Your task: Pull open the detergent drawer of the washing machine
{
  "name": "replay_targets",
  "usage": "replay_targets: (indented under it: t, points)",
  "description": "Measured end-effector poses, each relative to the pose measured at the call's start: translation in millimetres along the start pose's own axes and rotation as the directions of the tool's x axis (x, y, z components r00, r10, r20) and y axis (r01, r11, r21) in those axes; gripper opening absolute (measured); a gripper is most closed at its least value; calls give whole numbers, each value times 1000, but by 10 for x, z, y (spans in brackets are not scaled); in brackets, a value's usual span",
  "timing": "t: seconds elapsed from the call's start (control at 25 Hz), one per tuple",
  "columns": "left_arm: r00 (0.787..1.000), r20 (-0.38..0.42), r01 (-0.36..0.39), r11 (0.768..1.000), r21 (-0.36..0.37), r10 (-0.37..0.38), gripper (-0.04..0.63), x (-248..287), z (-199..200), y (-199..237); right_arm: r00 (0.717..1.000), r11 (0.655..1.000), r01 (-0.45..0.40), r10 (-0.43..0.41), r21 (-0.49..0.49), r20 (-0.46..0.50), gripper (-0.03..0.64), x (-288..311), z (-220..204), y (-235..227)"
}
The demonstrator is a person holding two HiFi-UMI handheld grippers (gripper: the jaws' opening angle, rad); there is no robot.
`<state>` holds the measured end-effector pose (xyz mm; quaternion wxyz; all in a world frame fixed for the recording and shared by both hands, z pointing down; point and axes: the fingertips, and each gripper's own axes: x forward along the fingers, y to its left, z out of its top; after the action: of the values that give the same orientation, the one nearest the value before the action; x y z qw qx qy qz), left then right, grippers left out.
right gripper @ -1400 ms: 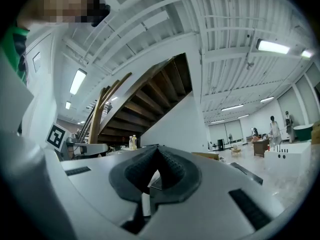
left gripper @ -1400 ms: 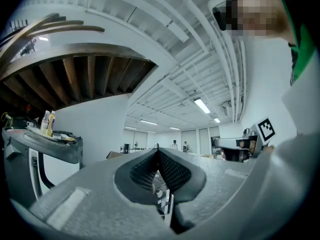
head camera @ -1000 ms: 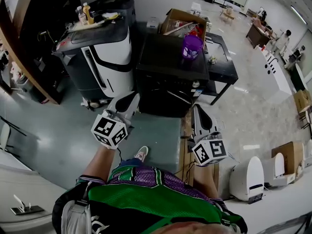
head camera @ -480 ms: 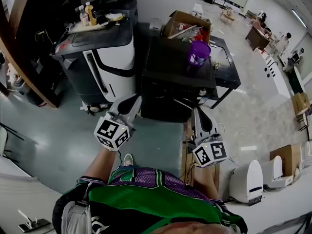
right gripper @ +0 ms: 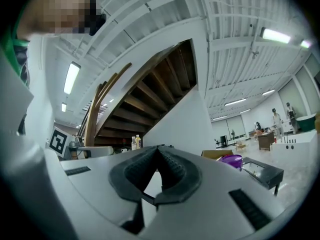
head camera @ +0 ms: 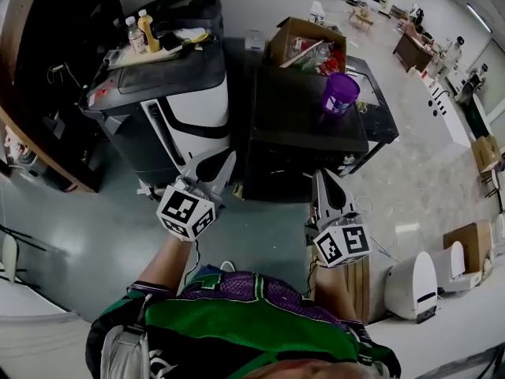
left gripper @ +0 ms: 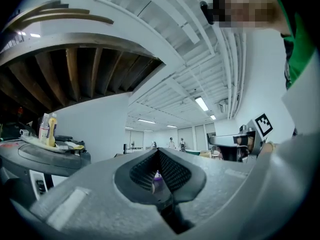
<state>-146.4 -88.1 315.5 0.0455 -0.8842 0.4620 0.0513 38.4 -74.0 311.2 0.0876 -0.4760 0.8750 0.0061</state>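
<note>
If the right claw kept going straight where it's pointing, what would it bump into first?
Most likely the front of the black box-shaped machine carrying the purple plastic cup; the right claw aims at it, though depth is unclear.

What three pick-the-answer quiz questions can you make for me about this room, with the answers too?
1. Where is the purple cup?
A. on the floor
B. on top of the black machine
C. on a chair

2. How many bottles stand on the white-and-black machine?
A. none
B. five
C. two

3. How are the jaws of the right gripper?
A. shut, with nothing between them
B. wide open
C. squeezing the cup

Answers:
1 B, the cup stands on the black top, near its far right corner.
2 C, a pale bottle and an orange one stand side by side.
3 A, the pads meet at their tips in the right gripper view.
</note>
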Motion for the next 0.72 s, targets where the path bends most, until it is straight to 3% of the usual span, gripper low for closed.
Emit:
replay_targets:
  t: [0.2,0.44,0.72]
  points:
    - [1000,17,5,1000,-30,-4,18,62,-17,331,1000,1000,0,0,-6,5,0,258,-7,87]
    - [1000,20,19,997,-68,-18,17,129,-64,390,999,1000,-26,26,-9,25,7,393,27,68]
    - [998,26,55,995,-87,-53,17,158,-105,358,993,990,-115,114,81,17,216,499,-153,136]
